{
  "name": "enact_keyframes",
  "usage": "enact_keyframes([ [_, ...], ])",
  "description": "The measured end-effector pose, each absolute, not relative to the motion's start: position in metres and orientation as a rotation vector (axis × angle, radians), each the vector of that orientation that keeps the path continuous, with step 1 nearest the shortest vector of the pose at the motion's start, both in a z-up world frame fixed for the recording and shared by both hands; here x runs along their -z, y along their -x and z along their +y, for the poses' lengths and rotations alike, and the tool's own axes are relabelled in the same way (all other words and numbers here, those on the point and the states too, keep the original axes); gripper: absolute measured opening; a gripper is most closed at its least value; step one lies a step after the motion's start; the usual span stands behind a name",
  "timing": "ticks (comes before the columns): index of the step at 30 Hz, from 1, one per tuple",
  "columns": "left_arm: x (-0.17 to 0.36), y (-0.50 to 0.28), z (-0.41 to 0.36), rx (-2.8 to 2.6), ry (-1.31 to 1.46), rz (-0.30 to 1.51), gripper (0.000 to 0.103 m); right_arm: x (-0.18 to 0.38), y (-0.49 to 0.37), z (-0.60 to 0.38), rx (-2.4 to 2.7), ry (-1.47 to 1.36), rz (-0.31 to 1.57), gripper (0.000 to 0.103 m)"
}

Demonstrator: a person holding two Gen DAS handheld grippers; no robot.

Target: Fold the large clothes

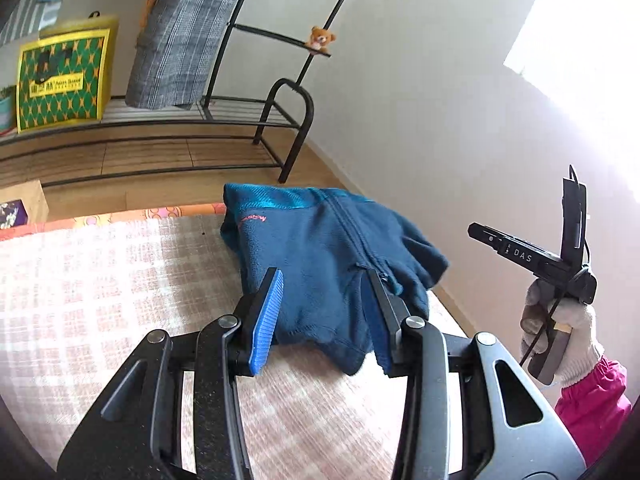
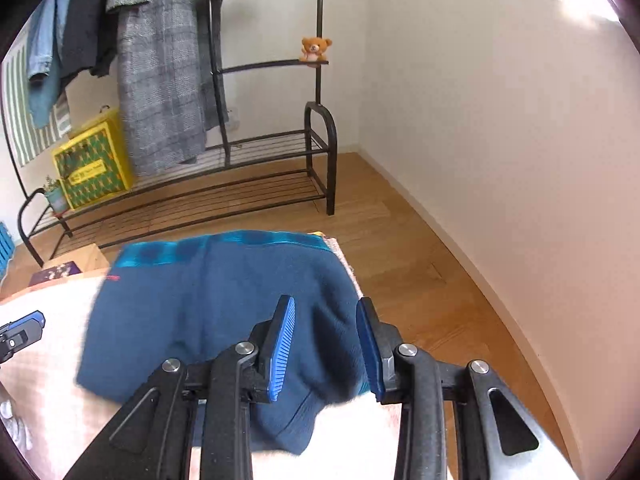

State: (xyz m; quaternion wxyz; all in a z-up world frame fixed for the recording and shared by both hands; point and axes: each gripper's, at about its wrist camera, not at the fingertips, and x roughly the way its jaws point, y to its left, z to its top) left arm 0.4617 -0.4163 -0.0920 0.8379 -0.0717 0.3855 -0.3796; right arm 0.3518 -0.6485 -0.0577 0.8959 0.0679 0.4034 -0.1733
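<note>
Garment: a dark navy fleece jacket (image 1: 320, 252) with a lighter teal band along its far edge, a zip running down its middle and a small red logo, lies folded into a compact bundle on the far right part of the bed.
Surface: a pale pink-and-white checked bed cover (image 1: 100, 280) carries the jacket; an orange patterned border shows at its far edge.
Left gripper: the black left gripper with blue ribbed pads (image 1: 324, 296) has its jaws partly apart, one on each side of the jacket's near corner; the fabric lies between the pads, but a gap shows beside the left pad, so no grip is seen.
Right gripper: the black right gripper with blue ribbed pads (image 2: 326, 332) has its jaws partly apart above the jacket's near right edge; cloth shows in the gap, and the pads do not visibly press it.
Right hand: a hand in a white knit glove (image 1: 560, 336) with a bright pink sleeve holds the right tool's handle, seen at the right edge of the left wrist view, beside the bed.
Background: a black metal clothes rack (image 2: 280, 160) stands against the white wall on a wooden floor, with a grey checked coat (image 2: 160, 72) hanging from it, a small brown teddy bear (image 2: 316, 50) on a side shelf, and a yellow-and-green patterned bag (image 2: 92, 160) on its low shelf.
</note>
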Motion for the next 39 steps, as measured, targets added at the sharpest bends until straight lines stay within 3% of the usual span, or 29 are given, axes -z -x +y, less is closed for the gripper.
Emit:
enact_keyframes([
  [14, -0.065, -0.268, -0.315, 0.871, 0.026, 0.540, 0.040, -0.104, -0.195, -0.512, 0.354, -0.102, 0.673, 0.035],
  [19, -0.080, -0.217, -0.278, 0.867, 0.020, 0.491, 0.051, -0.135, -0.136, -0.464, 0.351, -0.075, 0.619, 0.043],
  [23, -0.078, -0.185, -0.256, 0.859, 0.000, 0.470, 0.061, -0.139, -0.096, -0.433, 0.356, -0.081, 0.576, 0.053],
  [28, -0.066, -0.154, -0.235, 0.832, 0.001, 0.452, 0.078, -0.123, -0.066, -0.404, 0.377, -0.076, 0.538, 0.055],
  [32, -0.060, -0.143, -0.234, 0.814, -0.035, 0.444, 0.080, -0.103, -0.060, -0.396, 0.386, -0.094, 0.515, 0.064],
  [35, -0.057, -0.140, -0.229, 0.798, -0.020, 0.425, 0.093, -0.091, -0.066, -0.391, 0.381, -0.082, 0.535, 0.068],
  [39, -0.057, -0.136, -0.228, 0.760, -0.032, 0.393, 0.102, -0.085, -0.064, -0.392, 0.395, -0.095, 0.509, 0.085],
])
